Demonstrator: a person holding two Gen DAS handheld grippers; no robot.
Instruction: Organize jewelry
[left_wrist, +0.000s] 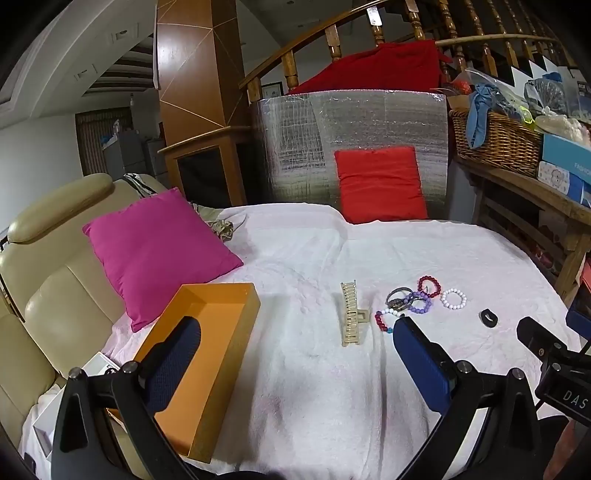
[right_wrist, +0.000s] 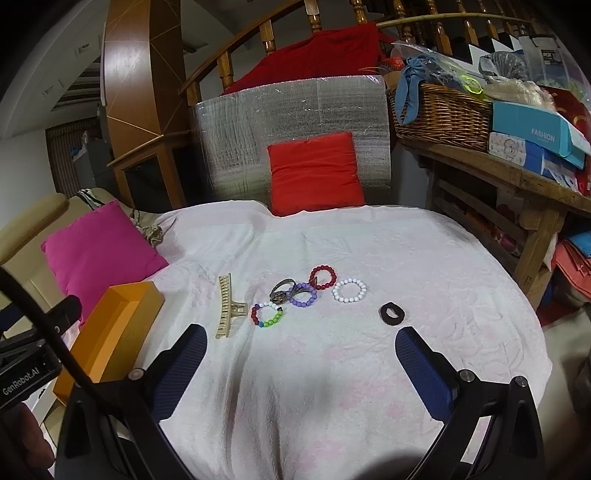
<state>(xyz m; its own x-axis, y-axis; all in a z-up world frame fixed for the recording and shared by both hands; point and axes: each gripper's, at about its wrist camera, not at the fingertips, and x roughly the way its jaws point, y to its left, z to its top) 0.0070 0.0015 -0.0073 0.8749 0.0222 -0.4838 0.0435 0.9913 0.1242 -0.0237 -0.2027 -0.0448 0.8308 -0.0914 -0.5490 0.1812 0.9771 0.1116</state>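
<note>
An open orange box sits at the left on the white cloth. A beige hair claw lies in the middle. Beside it lie a multicoloured bead bracelet, a metal watch, a purple bracelet, a red bracelet, a white bracelet and a black ring. My left gripper is open, its left finger over the box. My right gripper is open and empty, short of the jewelry.
A pink cushion lies at the left on a beige sofa. A red cushion leans on a silver foil panel at the back. A wooden shelf with a wicker basket stands at the right.
</note>
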